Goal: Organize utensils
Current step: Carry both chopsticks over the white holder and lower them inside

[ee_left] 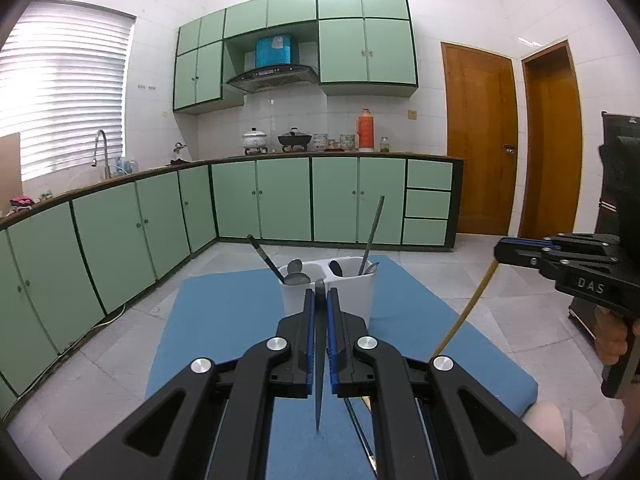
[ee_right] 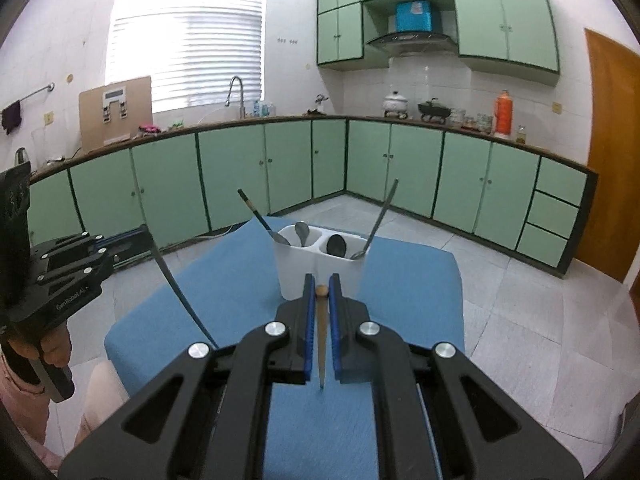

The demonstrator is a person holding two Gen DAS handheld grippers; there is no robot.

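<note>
Left wrist view: left gripper (ee_left: 321, 294) jaws clamped on dark utensil (ee_left: 320, 360), long axis running straight down between jaws, tip hanging over blue worktop (ee_left: 224, 320). White two-compartment holder (ee_left: 328, 292) dead ahead, just beyond jaws, near far edge of worktop; spoons already standing in both compartments. Right gripper (ee_left: 498, 250) off to right, yellowish utensil (ee_left: 464, 312) hanging from it.

Right wrist view: right gripper (ee_right: 321, 292) jaws clamped on yellowish utensil (ee_right: 322, 344), axis vertical. Holder (ee_right: 316, 264) straight ahead, about as close as for left gripper. Tiled floor, green cabinets around.
</note>
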